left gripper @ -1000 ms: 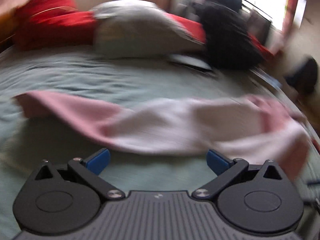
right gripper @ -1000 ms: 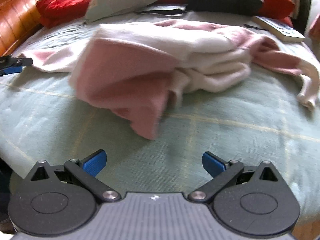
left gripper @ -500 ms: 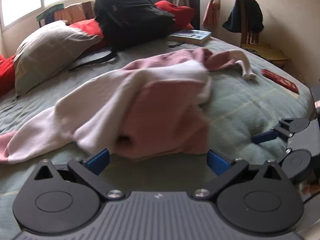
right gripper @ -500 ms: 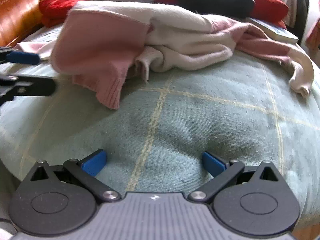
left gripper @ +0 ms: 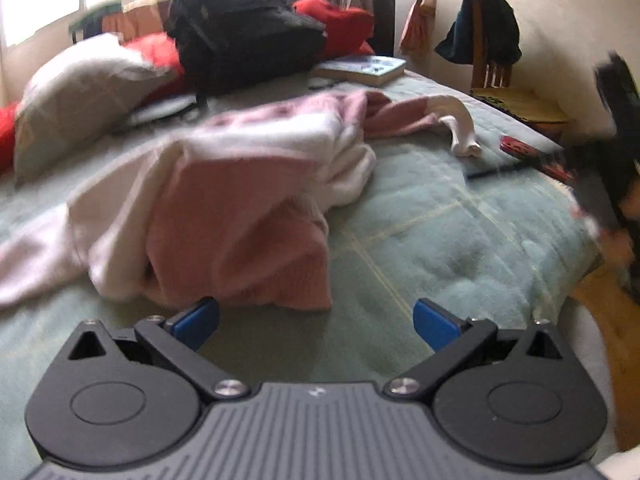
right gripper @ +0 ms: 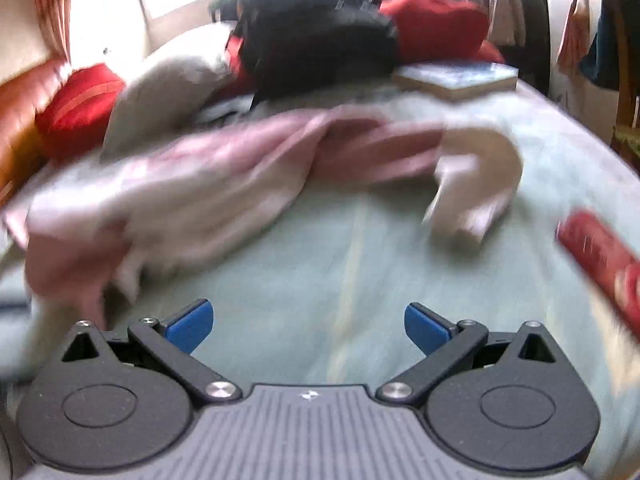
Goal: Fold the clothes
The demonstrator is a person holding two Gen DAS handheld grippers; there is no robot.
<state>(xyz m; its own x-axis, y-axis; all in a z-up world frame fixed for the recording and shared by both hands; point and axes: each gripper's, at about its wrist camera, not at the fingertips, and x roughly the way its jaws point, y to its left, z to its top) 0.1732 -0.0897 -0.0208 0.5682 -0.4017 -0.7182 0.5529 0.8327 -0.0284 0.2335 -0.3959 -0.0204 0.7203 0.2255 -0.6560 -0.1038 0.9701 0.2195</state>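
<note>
The pink and white sweater (left gripper: 240, 200) lies crumpled on the pale green bedspread (left gripper: 460, 240), bunched into a heap with a pink ribbed panel folded over its near side and a white layer across the top; in the left wrist view it fills the centre and the nine o'clock side, its pink hem just beyond the left blue pad. One sleeve runs out toward one o'clock and ends in a white cuff (left gripper: 460, 132) lying on the bedspread; another pale part trails off the frame at nine o'clock. The left tongs (left gripper: 316, 320) hang low over the bed just in front of the heap, spread wide and holding nothing, their blue pads (left gripper: 196, 318) well apart. The right tongs (right gripper: 306, 326) are likewise spread wide and empty above bare bedspread, with the sweater at ten o'clock from them and the white cuff at one o'clock; this view is smeared by motion, so fine detail is lost. Beyond the sweater, at twelve o'clock, a black backpack (left gripper: 244, 36) rests among red cushions (left gripper: 340, 24), with a pale pillow (left gripper: 84, 92) at ten o'clock and a book (left gripper: 360, 68) lying flat near the backpack. A red flat object (right gripper: 600, 252) lies on the bedspread at three o'clock, and a wooden chair (left gripper: 504, 84) draped with dark clothing stands beside the bed at two o'clock.
</note>
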